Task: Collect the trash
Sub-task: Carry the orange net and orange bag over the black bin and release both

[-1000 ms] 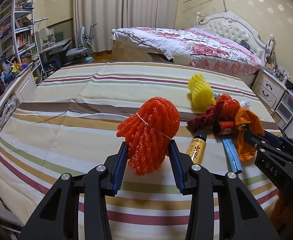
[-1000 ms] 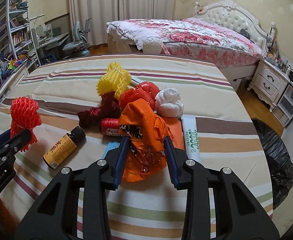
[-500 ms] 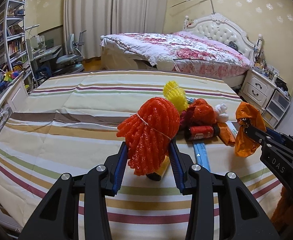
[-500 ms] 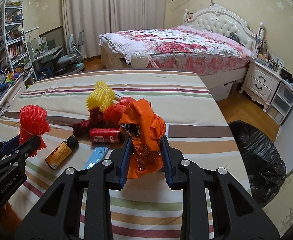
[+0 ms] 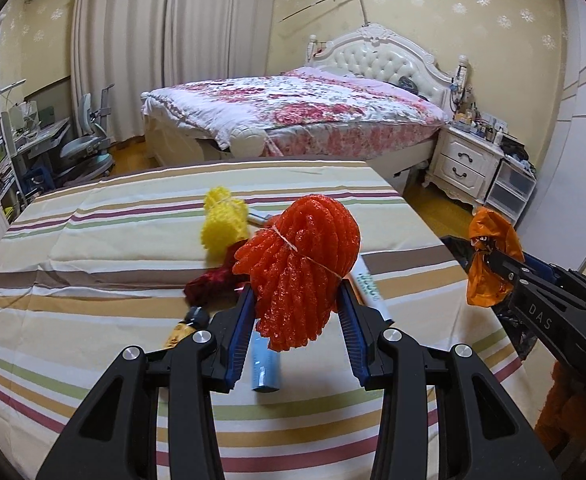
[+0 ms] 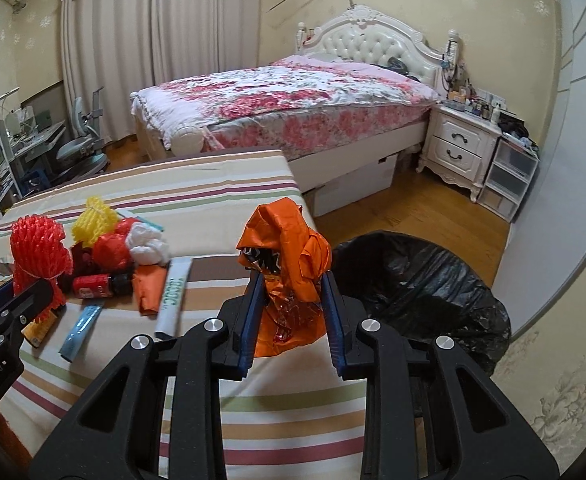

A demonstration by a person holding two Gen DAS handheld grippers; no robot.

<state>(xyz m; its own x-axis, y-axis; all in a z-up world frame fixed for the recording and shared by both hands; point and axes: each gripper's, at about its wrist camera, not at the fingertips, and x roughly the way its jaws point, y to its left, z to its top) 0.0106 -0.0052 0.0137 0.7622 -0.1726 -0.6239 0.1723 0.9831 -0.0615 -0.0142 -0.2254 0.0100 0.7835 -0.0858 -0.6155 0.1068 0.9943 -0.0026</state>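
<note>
My left gripper is shut on a red foam net and holds it above the striped table. My right gripper is shut on a crumpled orange wrapper, held near the table's right edge beside a black trash bag on the floor. The orange wrapper also shows in the left wrist view, and the red net in the right wrist view. A pile of trash stays on the table: a yellow foam net, a white crumpled tissue, a red bottle, a white tube.
A blue packet and a yellow-labelled bottle lie under my left gripper. A floral bed stands behind the table, a white nightstand to the right, shelves and a desk chair at left.
Both grippers have swung to the right with their loads. The right gripper has moved from above the trash pile to the table's right edge, bringing the black trash bag closer.
</note>
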